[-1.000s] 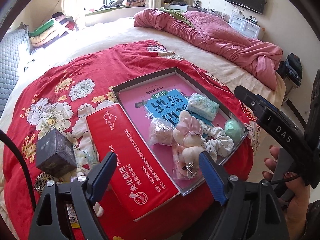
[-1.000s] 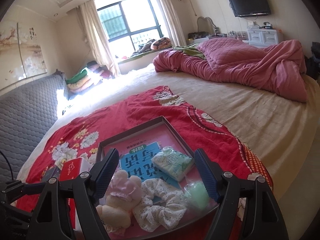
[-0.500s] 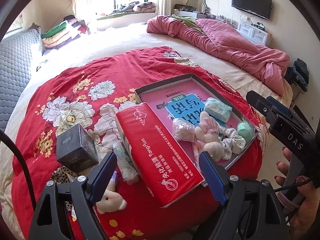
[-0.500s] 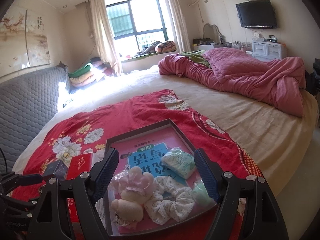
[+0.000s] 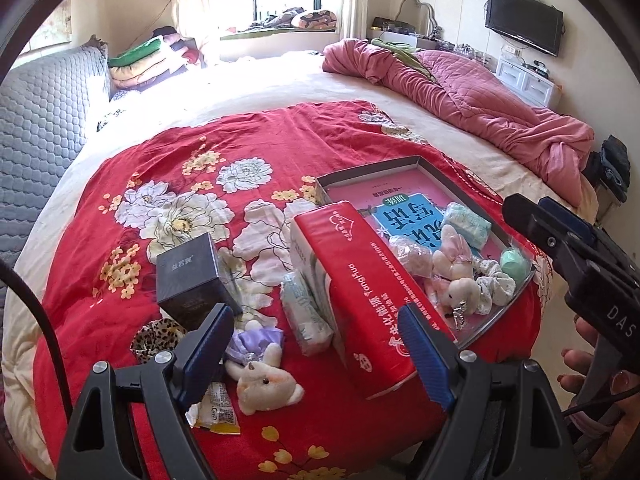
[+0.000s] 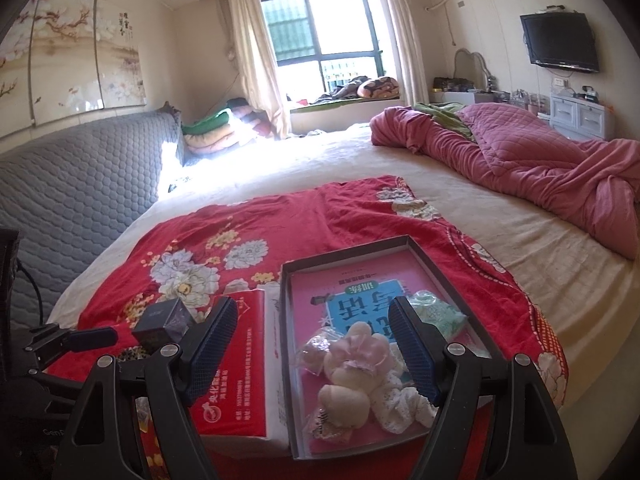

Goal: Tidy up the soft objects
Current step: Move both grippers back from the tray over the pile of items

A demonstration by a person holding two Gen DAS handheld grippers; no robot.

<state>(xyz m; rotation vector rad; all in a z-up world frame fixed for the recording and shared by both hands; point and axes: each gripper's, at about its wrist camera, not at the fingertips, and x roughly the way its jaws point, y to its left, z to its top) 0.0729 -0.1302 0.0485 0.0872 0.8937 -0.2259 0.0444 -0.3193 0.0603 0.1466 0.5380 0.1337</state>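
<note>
Soft toys (image 5: pixel 456 276) now lie in the tray (image 5: pixel 372 170) at two o'clock, while both pulled-back claws, left claw (image 5: pixel 316 354) and right claw (image 6: pixel 312 346), gape empty, leaving the bunny (image 5: pixel 264 384).

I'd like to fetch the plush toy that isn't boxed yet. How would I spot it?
Find the red floral blanket on the bed. Left of the long red tissue pack lies a white plush in a purple dress, nearest the left gripper; the other plush sits inside the tray.

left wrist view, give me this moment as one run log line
left gripper: open, empty, above plush bunny | right gripper: open, empty, over tray | tray: plush toy, scrunchie inside
</note>
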